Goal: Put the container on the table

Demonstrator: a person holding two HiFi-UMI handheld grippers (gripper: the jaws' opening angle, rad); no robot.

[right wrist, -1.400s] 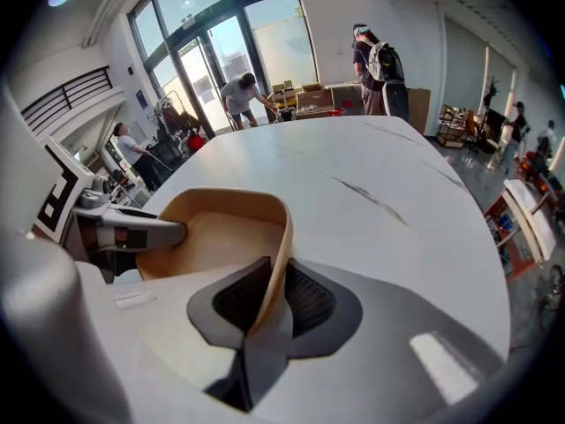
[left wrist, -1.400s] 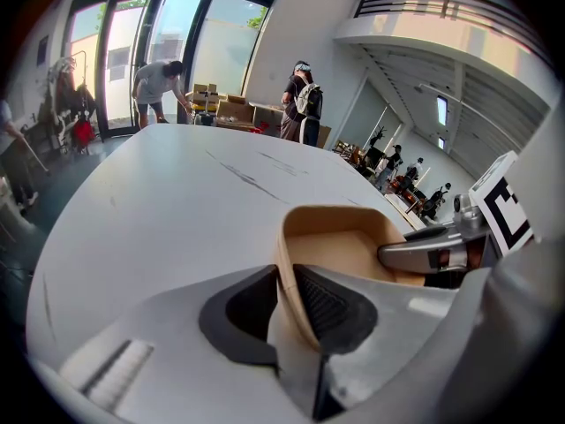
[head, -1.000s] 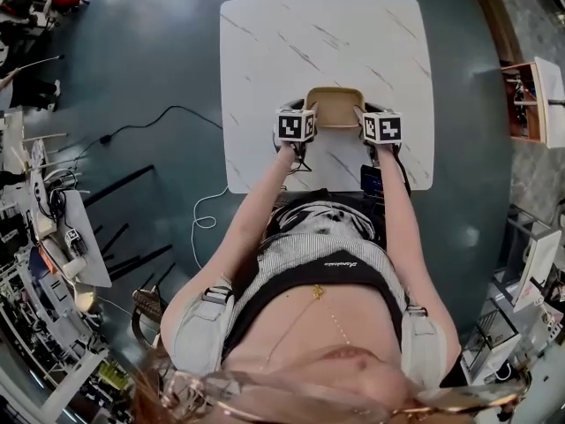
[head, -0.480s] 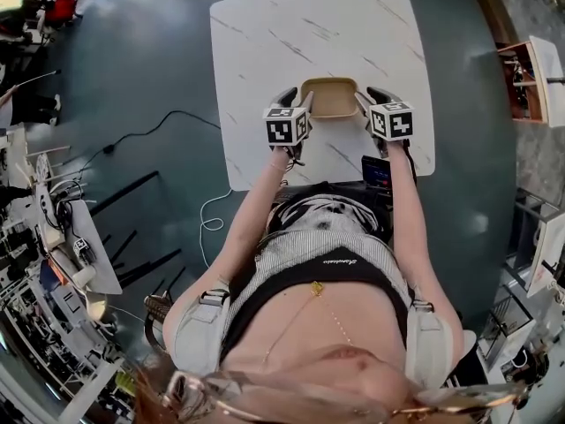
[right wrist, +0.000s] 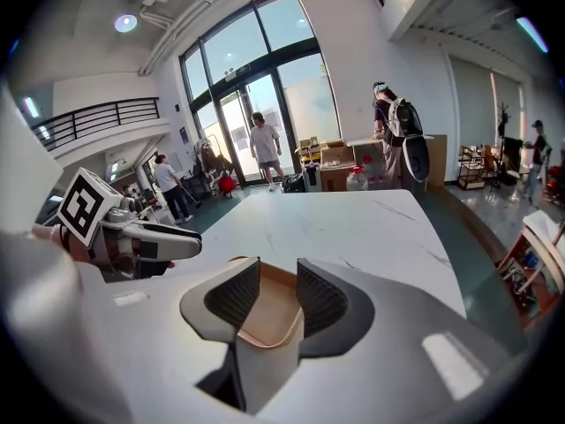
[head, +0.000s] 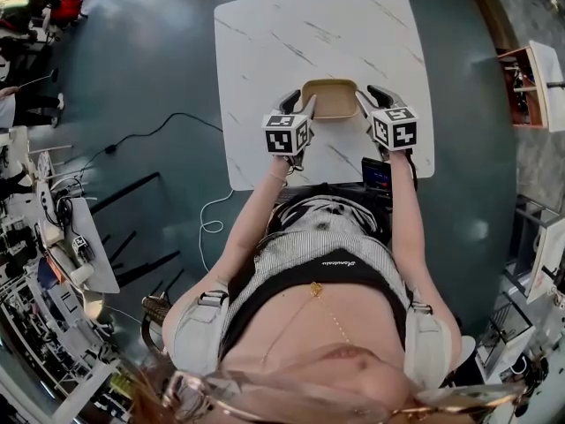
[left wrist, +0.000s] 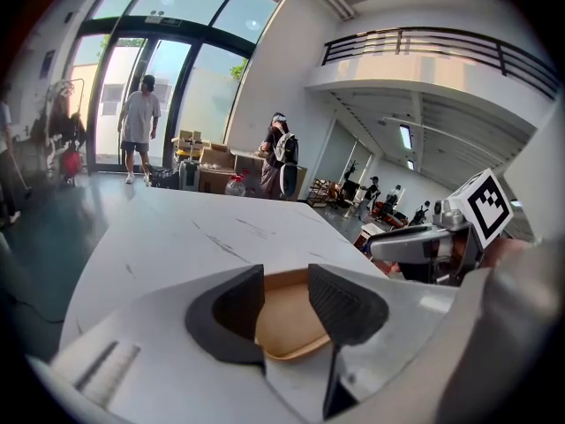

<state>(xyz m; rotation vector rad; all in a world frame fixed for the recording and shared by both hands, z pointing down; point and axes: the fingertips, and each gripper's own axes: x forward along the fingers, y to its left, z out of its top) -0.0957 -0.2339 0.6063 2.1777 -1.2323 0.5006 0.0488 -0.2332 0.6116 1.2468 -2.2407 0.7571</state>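
Two jaw pairs are clenched on the container, one pair at each near corner. At the left gripper (left wrist: 287,300) the dark ribbed pads straddle the near left corner of the tan container (left wrist: 284,325), with its rim curving between them. At the right gripper (right wrist: 277,297) the pads straddle the near right corner in the same way. From the jaws, the container extends straight ahead and inward, away from the person. Its long axis runs left to right, across the line of both grippers. Neither gripper is nearer; the two sit level with each other at opposite ends of the near edge, so the load is shared evenly. In the head view the container lies over the near half of the white marbled table (head: 291,34), well inside its edges. Whether its base already touches the top cannot be told. As a judgement, the coming move requires both grippers to descend level and then release together, since uneven release would tilt the container about its long axis.
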